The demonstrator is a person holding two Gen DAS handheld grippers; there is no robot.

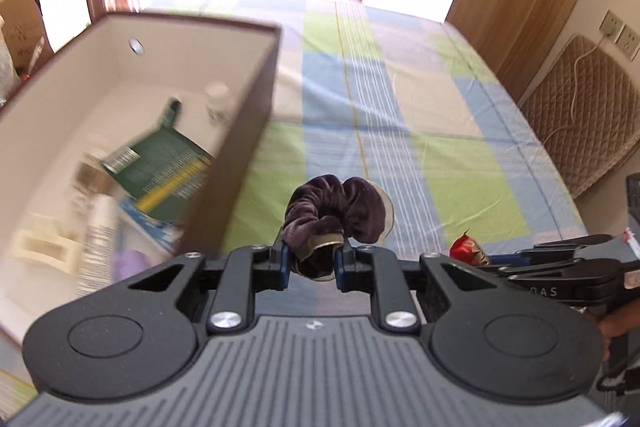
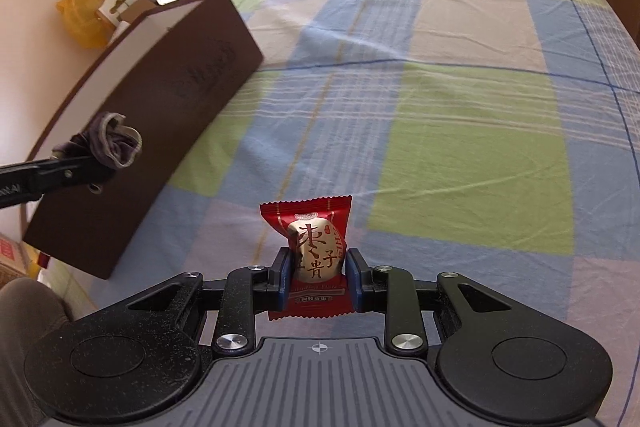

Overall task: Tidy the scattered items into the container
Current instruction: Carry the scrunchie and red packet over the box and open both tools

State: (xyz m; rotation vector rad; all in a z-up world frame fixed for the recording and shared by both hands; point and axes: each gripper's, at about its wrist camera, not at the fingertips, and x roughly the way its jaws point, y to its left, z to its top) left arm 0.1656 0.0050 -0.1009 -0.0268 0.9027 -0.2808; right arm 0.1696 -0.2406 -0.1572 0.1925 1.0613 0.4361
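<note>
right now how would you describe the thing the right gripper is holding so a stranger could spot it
Start at the checked bedspread and the brown box on its left side. Low in front of it, the right gripper pinches a small red snack packet between blue fingers. Its shiny red wrapper with gold print separates it from the dark velvet scrunchie in the left gripper.

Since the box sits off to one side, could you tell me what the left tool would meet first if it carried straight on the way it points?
Probably only the checked bedsheet. The left tool, shut on the purple scrunchie, points just right of the brown box, though depth is hard to judge.
</note>
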